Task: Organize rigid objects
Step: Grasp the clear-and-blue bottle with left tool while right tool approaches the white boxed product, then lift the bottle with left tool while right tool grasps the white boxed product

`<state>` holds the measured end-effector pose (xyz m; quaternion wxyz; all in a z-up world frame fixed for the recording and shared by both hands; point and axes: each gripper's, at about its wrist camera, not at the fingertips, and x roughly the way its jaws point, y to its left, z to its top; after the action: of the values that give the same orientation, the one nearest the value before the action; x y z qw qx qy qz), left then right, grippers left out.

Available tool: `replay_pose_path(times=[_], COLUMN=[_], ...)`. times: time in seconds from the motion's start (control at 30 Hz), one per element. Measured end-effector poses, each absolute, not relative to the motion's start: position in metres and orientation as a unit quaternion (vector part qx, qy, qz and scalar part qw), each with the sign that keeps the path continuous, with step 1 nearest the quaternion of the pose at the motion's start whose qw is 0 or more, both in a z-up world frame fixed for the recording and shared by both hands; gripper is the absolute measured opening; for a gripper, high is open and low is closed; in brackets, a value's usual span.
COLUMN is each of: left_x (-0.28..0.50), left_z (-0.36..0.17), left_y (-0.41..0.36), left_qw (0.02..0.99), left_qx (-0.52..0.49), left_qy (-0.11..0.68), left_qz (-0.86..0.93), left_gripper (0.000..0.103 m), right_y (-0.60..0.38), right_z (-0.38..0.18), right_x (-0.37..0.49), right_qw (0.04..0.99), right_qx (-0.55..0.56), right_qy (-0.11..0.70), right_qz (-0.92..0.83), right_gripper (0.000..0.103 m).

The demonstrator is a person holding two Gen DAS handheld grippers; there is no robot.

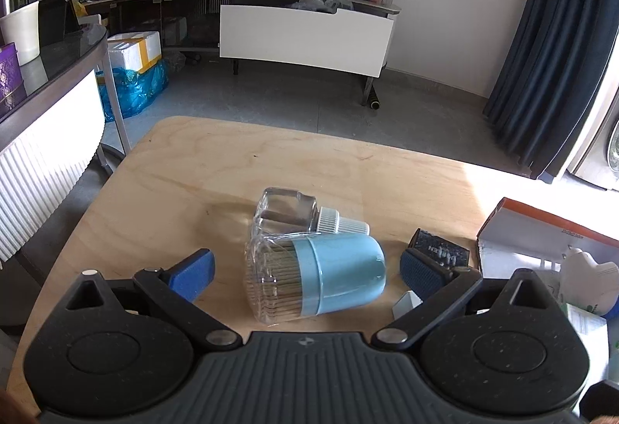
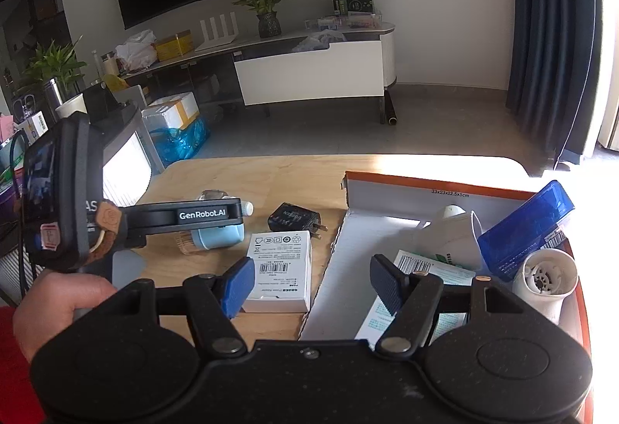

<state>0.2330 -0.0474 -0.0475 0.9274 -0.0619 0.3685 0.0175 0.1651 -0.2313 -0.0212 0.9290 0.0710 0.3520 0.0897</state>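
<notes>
A blue-capped clear toothpick holder (image 1: 317,279) lies on its side on the wooden table (image 1: 216,176), between the fingers of my open left gripper (image 1: 305,275). A clear bottle with a white cap (image 1: 301,217) lies just behind it. A black charger (image 1: 441,252) sits by my left gripper's right finger. My right gripper (image 2: 309,282) is open and empty over the box's left wall, with a white adapter box (image 2: 280,269) beside its left finger. The toothpick holder (image 2: 216,236) and charger (image 2: 294,218) also show in the right wrist view, partly behind the left gripper's body.
An open orange-edged cardboard box (image 2: 445,188) at the table's right holds a blue plastic case (image 2: 526,226), a white round device (image 2: 545,282), a white mask-like item (image 2: 452,234) and a printed packet (image 2: 418,265). A grey side table (image 1: 58,83) stands left.
</notes>
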Motion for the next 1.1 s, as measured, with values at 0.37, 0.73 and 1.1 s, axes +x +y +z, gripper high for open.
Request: replay_pose_path(times=[0.37, 0.73, 1.1], left_x=[0.223, 0.190, 0.169], left_z=[-0.058, -0.043, -0.039], left_y=[-0.032, -0.001, 0.010], left_qw=[0.932, 0.932, 0.936], left_qx=[-0.057, -0.040, -0.038], left_qy=[0.359, 0.361, 0.351], left_qz=[-0.014, -0.005, -0.003], left_gripper=[0.082, 0.082, 0.082], right_y=[-0.222, -0.187, -0.164], right_z=[-0.036, -0.064, -0.074], right_x=[0.181, 0.225, 0.232], right_qw=[0.918, 0.893, 0.894], right_qx=[0.071, 0.042, 0.015], right_qy=[0.377, 0.434, 0.435], right_qz=[0.101, 0.113, 0.102], right_gripper=[0.080, 0.084, 0.071])
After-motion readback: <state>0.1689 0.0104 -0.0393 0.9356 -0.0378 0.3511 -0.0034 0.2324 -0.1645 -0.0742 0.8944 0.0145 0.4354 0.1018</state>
